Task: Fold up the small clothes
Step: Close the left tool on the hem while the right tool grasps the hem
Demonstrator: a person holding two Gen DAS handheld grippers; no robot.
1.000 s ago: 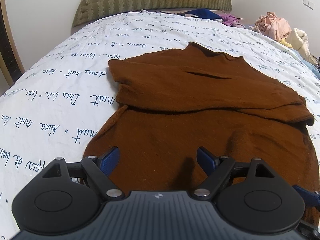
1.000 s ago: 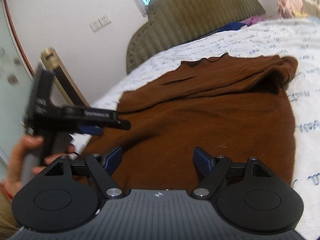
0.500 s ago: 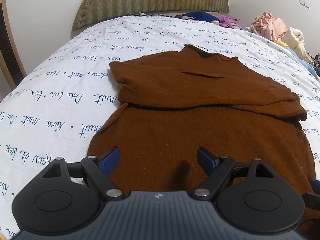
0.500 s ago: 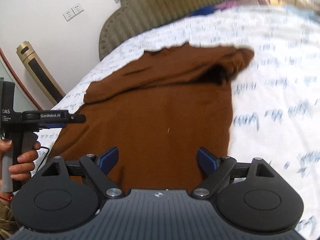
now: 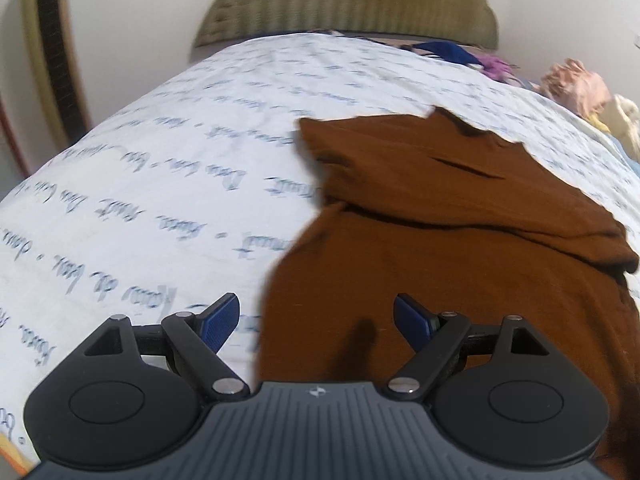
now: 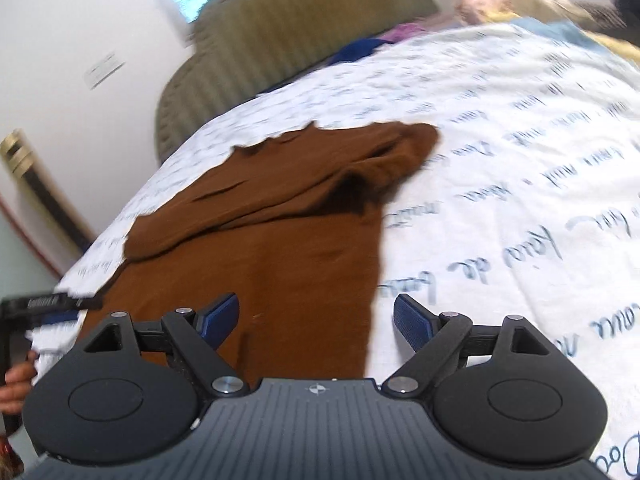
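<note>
A brown sweater (image 5: 460, 240) lies flat on the white bedspread (image 5: 160, 184) with blue script, its sleeves folded across the chest. My left gripper (image 5: 316, 324) hovers open over the sweater's near left edge, nothing between its blue pads. In the right wrist view the same sweater (image 6: 280, 232) fills the middle. My right gripper (image 6: 316, 322) is open above the sweater's near right edge, one pad over the cloth, the other over the bedspread (image 6: 520, 200). The left gripper (image 6: 52, 304) shows at the far left there, held by a hand (image 6: 16, 380).
A padded olive headboard (image 5: 352, 4) stands at the far end of the bed. Loose clothes, blue (image 5: 448, 50), purple and pink (image 5: 576, 84), are piled at the far right. A gold-framed tall unit (image 5: 52, 48) stands by the wall on the left.
Both grippers slid outward: the left one to the sweater's left edge, the right one to its right edge. The sweater lies as before. Both views are now blurred by motion.
</note>
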